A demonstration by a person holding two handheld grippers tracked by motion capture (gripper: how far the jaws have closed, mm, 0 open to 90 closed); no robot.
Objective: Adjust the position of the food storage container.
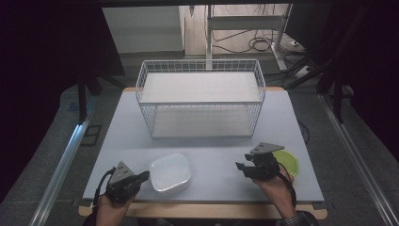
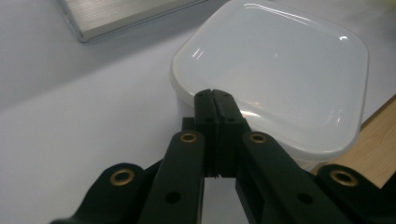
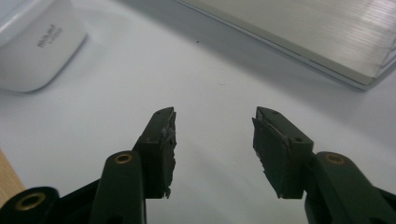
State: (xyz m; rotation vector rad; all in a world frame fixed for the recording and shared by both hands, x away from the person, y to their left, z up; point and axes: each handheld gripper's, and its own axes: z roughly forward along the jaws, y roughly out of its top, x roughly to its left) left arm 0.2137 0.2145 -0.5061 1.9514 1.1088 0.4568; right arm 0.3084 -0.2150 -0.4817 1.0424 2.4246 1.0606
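currently, notes at this frame.
scene: white table with a wire basket at the far side; a white lidded container near the front edge; a green plate at the front right.
left gripper: jaws pressed together, nothing between them; tips touching or just short of the container's near rim, cannot tell which.
right gripper: jaws wide apart, holding nothing, hovering over bare table between container and plate; the plate lies just behind it.
container position: front left of centre, just beside the left gripper, well apart from the basket, close to the table's front edge.
container orientation: sits flat, lid up; rounded near-square outline, so long axis is weak; if any, it seems to run diagonally from front left to back right in the high view. printed text on one side wall.
risk 1: closed left tips would push the container rather than grip it, sliding it away.
risk 2: smooth lid and rounded corners; a shallow pinch on the rim could slip.
risk 3: it sits near the front edge, so a nudge toward the person could tip it off.
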